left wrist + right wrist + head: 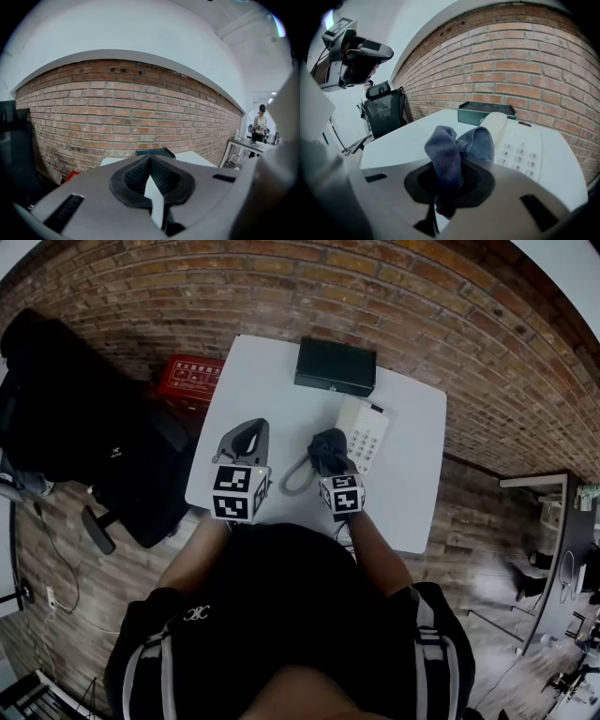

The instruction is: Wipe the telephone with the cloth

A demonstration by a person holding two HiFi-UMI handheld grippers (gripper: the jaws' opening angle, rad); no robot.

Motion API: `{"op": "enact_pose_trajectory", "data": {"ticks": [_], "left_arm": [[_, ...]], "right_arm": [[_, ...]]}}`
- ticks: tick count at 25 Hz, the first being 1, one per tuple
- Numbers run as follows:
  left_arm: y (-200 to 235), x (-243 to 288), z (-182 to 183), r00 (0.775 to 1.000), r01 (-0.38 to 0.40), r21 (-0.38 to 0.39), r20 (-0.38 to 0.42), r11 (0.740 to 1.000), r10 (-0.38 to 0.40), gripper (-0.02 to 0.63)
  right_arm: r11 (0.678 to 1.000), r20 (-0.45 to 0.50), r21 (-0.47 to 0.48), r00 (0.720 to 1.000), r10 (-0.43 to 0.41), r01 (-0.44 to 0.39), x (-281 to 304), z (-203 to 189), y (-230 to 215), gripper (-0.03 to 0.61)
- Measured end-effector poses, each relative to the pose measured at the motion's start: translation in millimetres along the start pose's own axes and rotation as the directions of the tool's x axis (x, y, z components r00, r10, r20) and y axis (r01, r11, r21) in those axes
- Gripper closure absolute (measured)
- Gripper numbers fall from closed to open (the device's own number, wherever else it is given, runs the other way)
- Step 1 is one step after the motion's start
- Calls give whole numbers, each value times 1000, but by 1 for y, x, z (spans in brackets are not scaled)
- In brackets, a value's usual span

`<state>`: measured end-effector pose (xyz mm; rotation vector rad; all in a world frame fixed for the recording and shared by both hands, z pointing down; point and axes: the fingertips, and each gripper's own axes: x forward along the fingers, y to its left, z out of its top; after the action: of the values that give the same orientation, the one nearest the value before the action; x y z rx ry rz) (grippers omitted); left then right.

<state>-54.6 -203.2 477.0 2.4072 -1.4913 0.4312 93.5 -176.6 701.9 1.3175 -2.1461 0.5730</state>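
phone: white corded push-button telephone point(364, 432), flat on white bench point(412, 493)
cloth: crumpled dark blue-grey cloth point(451, 150), bunched against the handset
right tongs point(449, 180): clamped on cloth
left tongs point(150, 171): together, empty

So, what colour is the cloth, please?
The cloth is a dusky blue-grey, seen best in the right gripper view.

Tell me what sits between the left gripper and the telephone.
In the head view, the coiled cord and the right gripper, shut on the cloth, lie between the left gripper and the telephone.
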Motion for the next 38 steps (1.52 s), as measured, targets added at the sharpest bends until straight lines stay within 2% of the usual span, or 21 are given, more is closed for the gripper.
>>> {"op": "enact_pose_trajectory", "data": {"ticks": [3,6,10,12,16,18,29,38], "left_arm": [[-4,0,0,1000,13,8,0,1000,-13,617],[-8,1,0,1000,27,15,-3,1000,-27,617],[-12,3,-2,999,47,18,-9,999,-47,617],[-16,5,-3,998,56,22,-11,998,-56,617],[-24,8,-2,997,75,29,-12,997,-75,617],[-27,9,-2,996,84,33,-12,996,-83,617],[-38,14,-3,996,92,41,-20,995,-91,617],[-41,16,-4,997,74,60,-31,995,-72,617]], "right_arm": [[999,3,44,1000,-26,26,-9,-6,-9,560],[988,6,144,998,-55,54,-18,-17,-27,558],[968,-41,208,990,-134,140,-25,-35,-55,558],[964,-57,213,987,-152,161,-24,-40,-61,558],[967,-75,144,977,-199,208,-17,-37,-59,560],[966,-79,141,975,-209,219,-17,-37,-59,560],[932,-80,222,958,-275,286,-54,-62,-96,558],[894,-40,291,938,-343,340,-50,-43,-137,558]]}}
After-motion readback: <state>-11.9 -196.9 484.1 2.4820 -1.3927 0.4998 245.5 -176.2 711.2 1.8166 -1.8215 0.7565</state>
